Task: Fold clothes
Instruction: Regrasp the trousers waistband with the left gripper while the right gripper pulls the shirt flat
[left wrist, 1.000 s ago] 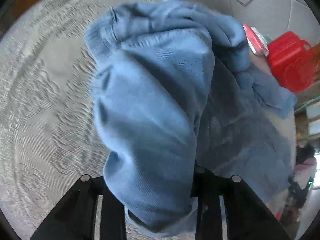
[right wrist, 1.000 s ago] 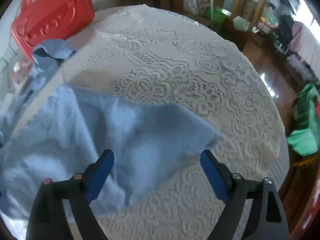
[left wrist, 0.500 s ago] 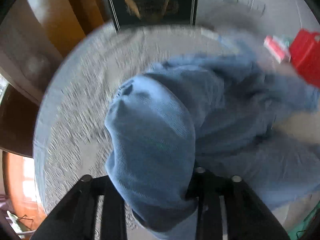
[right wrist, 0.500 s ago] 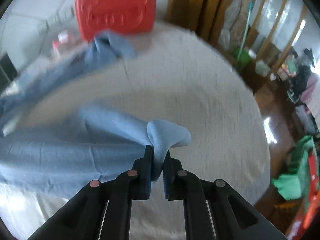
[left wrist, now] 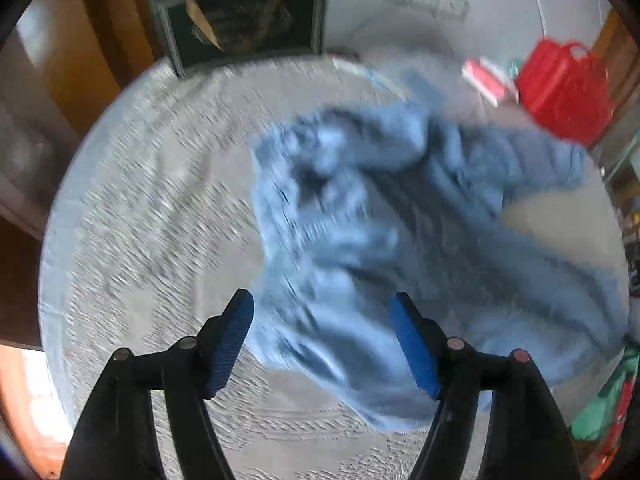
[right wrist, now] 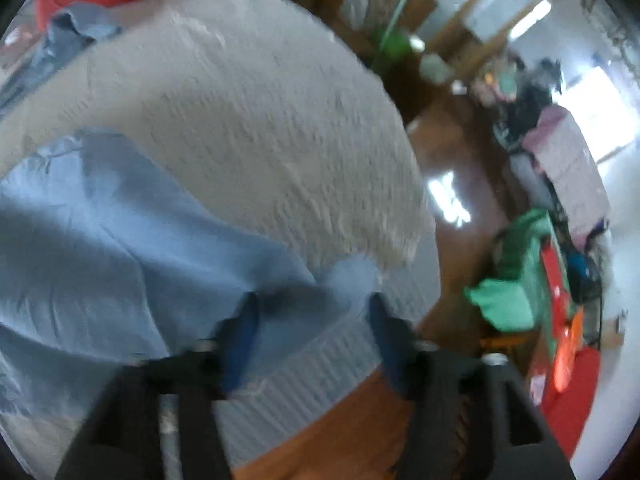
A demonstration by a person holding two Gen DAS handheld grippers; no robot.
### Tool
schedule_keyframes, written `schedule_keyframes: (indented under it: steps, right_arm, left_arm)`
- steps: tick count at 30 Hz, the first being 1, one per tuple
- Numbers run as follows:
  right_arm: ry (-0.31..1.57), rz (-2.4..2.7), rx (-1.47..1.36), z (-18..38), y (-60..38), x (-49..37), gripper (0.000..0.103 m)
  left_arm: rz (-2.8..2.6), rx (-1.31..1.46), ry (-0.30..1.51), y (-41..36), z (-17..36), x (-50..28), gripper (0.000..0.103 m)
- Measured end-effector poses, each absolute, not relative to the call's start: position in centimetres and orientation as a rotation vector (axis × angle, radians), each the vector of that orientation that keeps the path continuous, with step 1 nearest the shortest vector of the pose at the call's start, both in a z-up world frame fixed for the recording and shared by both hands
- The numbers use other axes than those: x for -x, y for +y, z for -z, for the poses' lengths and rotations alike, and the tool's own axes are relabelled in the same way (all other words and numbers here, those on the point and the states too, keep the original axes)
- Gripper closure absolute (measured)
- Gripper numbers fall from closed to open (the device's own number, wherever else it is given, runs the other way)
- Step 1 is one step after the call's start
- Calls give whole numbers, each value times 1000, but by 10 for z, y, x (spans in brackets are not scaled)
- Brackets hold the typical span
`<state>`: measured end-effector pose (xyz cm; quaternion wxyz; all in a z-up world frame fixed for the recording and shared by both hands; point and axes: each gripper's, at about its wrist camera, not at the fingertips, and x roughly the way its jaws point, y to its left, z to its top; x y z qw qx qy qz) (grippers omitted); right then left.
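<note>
Blue cloth, our garment, lies in a crumpled heap on the round table with its lace cover, and one ribbed hem hangs over the table's near edge. Our left gripper hovers over the heap with its jaws wide apart and holds nothing. Our right gripper has its jaws apart too, with the hem between them but not pinched. We think we are still laying the garment out, not folding it. Next we need to spread it flat, well inside the edge.
</note>
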<state>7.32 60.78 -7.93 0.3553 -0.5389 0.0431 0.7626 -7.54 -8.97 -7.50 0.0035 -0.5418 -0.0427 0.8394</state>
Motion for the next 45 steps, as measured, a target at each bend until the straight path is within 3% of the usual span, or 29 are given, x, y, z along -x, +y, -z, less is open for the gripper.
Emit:
schedule_keyframes:
  steps: [2,5,11,16,24,31,32,33,34,38,45]
  right_arm:
    - [131,-1962,1396,77,612,-71,40]
    - [160,-1961,1392,72,618,-66,22]
    - [423,-2248,1286,40,625,18,21]
    - [588,-2311,1360,71,633,112,22]
    - [625,-2249,1444,128,639,241,22]
    - [629,-2163,1507,176,649,288,21]
    - [600,-2172,1519,179,645,292,24]
    - [508,-2188,1512,178,637,295,65]
    - [419,-2211,1504,173,628,297,93]
    - [178,-2312,1349,122,608,286,94]
    - [111,-2387,996,-9,643,214,94]
  left_arm:
    - [-2680,1714,-166,-110,73,97,33]
    - [-2753,1738,-216,-140,70,130,33]
    - [-2728,1803,-354,-163,118,195,33]
    - [-2699,1857,-352,-148,148,229,33]
    - [-2679,1928,-318,-133,187,260,33]
    - [-2707,1906,-296,-124,193,260,33]
    - [-2688,1907,-306,-123,191,262,45]
    - [-2669,1906,-322,-122,188,263,63]
    - [-2692,1897,-312,-121,182,263,65]
    - [-2887,1738,-220,-123,139,260,69]
    - [-2989,1564,-384,-164,69,252,69]
